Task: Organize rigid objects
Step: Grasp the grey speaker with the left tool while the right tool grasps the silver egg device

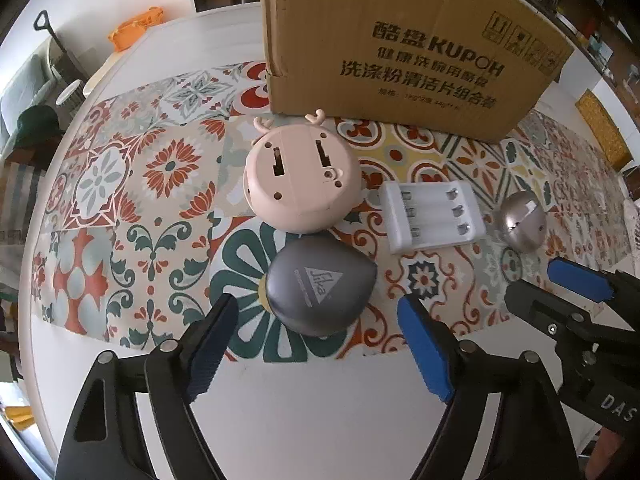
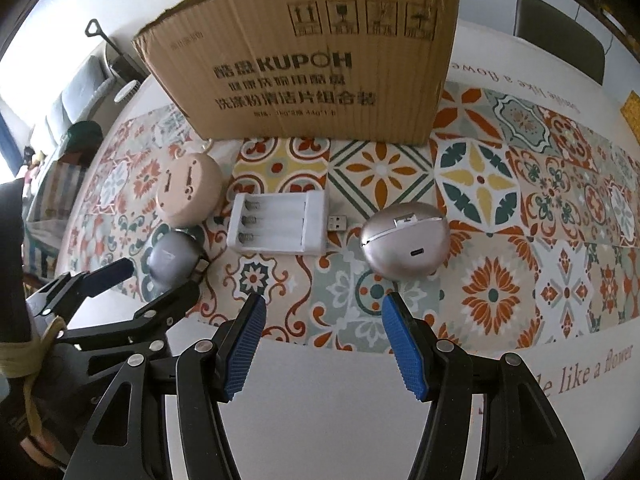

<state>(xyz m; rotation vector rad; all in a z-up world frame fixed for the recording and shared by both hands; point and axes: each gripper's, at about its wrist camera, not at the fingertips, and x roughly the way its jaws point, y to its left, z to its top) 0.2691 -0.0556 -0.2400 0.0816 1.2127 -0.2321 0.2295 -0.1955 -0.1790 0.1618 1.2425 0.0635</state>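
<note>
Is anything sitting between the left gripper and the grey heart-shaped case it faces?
Nothing visible. The left gripper is open just short of the grey heart-shaped case, with only patterned mat between them. The pink round device lies beyond the case, touching its far edge.

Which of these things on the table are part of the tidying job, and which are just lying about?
Part of the job:
- grey case
- pink round gadget
- white battery charger
- silver egg-shaped case
- cardboard box, likely where they go
- left tongs and right tongs, both open

Just lying about:
- orange item
- patterned mat
- chair
</note>
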